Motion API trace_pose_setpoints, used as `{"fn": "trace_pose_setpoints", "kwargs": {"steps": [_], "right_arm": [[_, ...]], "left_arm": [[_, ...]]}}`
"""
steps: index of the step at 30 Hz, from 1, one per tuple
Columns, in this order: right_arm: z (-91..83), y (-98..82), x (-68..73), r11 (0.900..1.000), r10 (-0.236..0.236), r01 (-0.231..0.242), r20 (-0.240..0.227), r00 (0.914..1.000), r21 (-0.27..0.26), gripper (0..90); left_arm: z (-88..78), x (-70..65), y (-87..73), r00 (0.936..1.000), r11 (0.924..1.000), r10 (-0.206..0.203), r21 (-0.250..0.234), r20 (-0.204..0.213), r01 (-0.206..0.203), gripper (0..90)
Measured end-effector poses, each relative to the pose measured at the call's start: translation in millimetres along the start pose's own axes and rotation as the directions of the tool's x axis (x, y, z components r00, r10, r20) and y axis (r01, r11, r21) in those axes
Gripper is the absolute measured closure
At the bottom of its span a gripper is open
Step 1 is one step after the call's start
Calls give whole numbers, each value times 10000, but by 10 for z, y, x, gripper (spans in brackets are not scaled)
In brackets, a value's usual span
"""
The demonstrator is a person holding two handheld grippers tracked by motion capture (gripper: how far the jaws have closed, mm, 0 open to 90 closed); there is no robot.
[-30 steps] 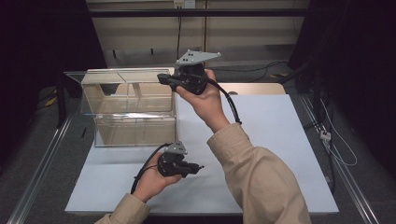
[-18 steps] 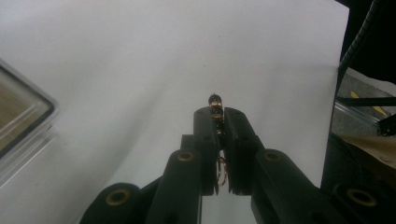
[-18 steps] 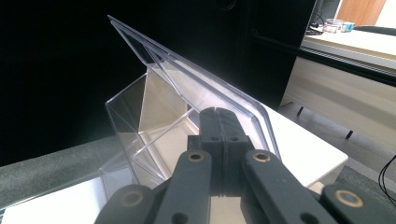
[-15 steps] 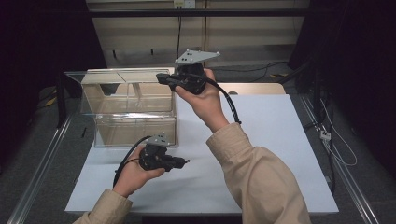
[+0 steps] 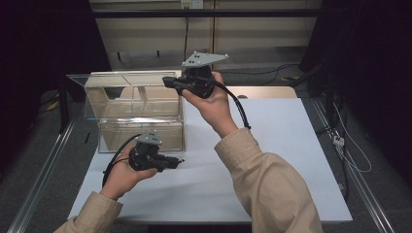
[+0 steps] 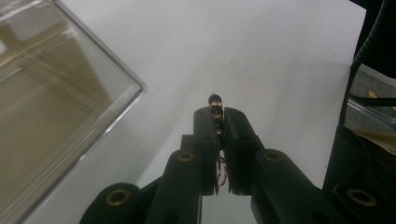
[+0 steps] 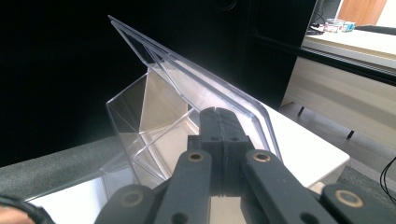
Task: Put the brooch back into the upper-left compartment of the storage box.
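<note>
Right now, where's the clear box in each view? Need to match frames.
High view: clear box, left of centre, on the white table.
Left gripper view: its corner, upper left.
Right gripper view: centre, lid raised, right gripper clamped on the lid edge.
Shared landmark: the white table.

A clear box stands on the left rear part of the bench, its lid raised. The right gripper is at the lid's right end, above the box. The left gripper sits low over the bench just in front of the box, with a small part between its fingers.
</note>
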State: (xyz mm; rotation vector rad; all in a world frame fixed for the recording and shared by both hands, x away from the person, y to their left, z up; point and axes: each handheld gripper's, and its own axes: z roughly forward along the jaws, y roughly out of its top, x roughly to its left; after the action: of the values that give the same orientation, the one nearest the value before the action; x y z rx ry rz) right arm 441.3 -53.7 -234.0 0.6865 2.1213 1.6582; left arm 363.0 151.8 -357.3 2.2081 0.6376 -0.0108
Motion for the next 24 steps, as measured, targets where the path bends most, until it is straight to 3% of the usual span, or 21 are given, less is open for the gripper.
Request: {"fn": "trace_pose_setpoints", "kwargs": {"steps": [13, 24], "right_arm": [[15, -5, 4, 10000, 14, -14, -3, 10000, 40, 900], [6, -2, 3, 10000, 14, -14, 9, 10000, 35, 900]], "left_arm": [[-345, 109, 99, 9992, 9999, -85, 96, -403, 88, 846], [-585, 141, 272, 9992, 9994, 81, 325, -394, -68, 845]]}}
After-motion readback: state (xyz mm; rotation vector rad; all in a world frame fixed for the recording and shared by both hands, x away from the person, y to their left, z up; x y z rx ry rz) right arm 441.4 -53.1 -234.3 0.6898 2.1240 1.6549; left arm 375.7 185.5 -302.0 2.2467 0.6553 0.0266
